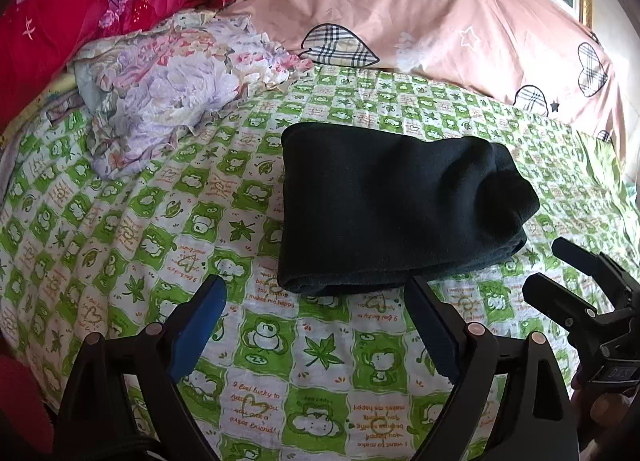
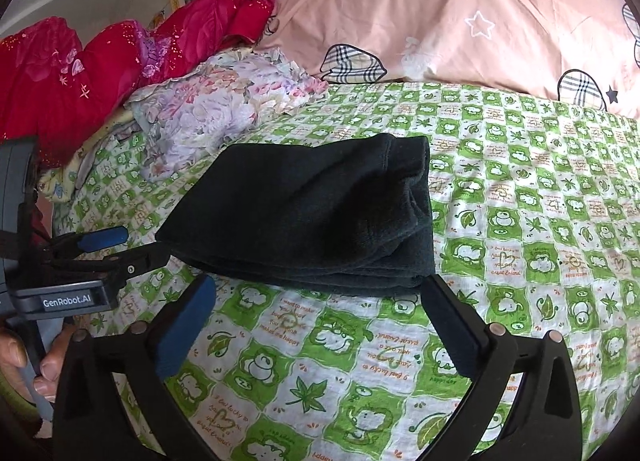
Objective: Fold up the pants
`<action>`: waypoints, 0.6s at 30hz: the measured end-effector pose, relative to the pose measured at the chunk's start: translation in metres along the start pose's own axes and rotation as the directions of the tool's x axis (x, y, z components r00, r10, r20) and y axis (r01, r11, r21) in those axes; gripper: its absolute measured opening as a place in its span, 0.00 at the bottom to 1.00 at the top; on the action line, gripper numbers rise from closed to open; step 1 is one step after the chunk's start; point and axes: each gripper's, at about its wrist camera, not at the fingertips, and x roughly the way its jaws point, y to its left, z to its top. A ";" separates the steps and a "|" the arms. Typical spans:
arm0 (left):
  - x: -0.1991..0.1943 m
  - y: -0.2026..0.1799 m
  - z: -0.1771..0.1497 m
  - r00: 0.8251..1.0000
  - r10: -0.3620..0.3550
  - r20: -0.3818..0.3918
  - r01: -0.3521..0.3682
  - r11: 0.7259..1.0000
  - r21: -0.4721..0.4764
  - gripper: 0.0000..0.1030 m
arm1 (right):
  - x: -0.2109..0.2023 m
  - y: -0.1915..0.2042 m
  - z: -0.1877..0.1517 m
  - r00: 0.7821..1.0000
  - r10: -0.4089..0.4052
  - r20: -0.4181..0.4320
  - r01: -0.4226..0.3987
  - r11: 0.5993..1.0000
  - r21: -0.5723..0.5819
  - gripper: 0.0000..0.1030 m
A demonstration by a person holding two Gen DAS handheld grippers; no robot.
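While the dark pants (image 1: 396, 209) lie folded on the bed's green checked sheet (image 1: 120, 221), long axis running left to right across my view, I see my left gripper (image 1: 316, 325) and right gripper (image 2: 320, 321) both spread wide, grasping nothing, just short of the near edge.

A bed covered by a green-and-white checked sheet (image 2: 520, 189) printed with cartoon animals and leaves carries everything. Dark folded pants (image 2: 312, 213) lie flat near its middle. Behind them a crumpled floral cloth (image 2: 208, 117) rests on the sheet, with a red quilt (image 2: 80, 77) beyond, perhaps partly on it. A pink pillow (image 2: 440, 21) with plaid hearts lies along the far edge.
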 end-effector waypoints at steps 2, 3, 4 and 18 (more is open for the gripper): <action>-0.001 -0.002 -0.002 1.000 0.001 0.004 -0.001 1.000 0.012 0.90 | 0.001 0.002 0.000 1.000 0.001 -0.001 -0.001 1.000 -0.009 0.99; -0.002 -0.004 -0.003 1.000 0.005 0.008 -0.005 1.000 0.020 0.91 | 0.001 0.003 0.000 1.000 0.000 0.000 0.000 1.000 -0.012 0.99; -0.002 -0.004 -0.003 1.000 0.008 0.012 -0.008 1.000 0.025 0.92 | 0.001 0.004 -0.001 1.000 -0.003 0.002 0.004 1.000 -0.015 0.99; -0.004 -0.005 -0.008 0.999 0.022 0.038 -0.023 0.999 0.041 0.98 | 0.013 0.001 -0.014 1.000 -0.007 0.012 0.007 1.000 0.010 0.99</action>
